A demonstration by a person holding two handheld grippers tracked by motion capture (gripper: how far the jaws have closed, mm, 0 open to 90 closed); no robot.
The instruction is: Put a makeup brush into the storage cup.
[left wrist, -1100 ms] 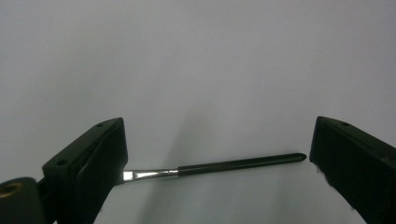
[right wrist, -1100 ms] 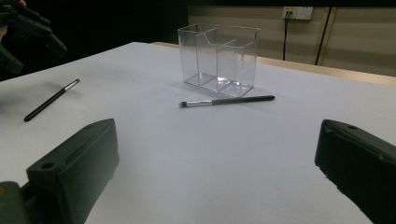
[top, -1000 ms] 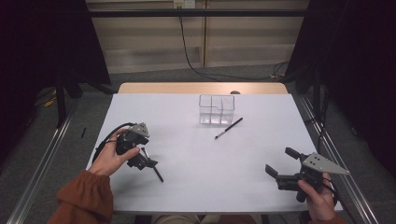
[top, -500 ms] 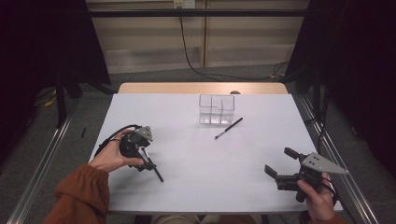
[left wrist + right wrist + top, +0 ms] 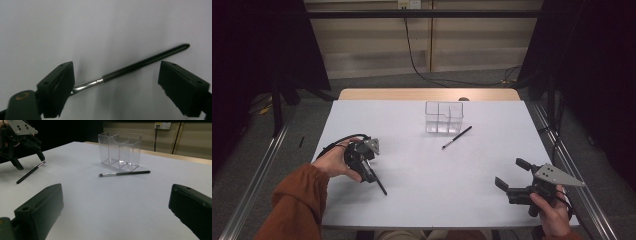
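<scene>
The white table is evenly lit from above, and the room around it falls into near black. Shadows under things are soft and short. In the left gripper view the near jaws blur, with vignetting at the corners, and a faint glint shows on the brush

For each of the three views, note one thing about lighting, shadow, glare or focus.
High view: the white table is evenly lit while the surroundings fall into darkness. Left gripper view: the brush casts a soft shadow, its metal ferrule glints, and the near jaws look slightly soft. Right gripper view: the clear organiser shows pale edge reflections; the near jaws are blurred.
</scene>
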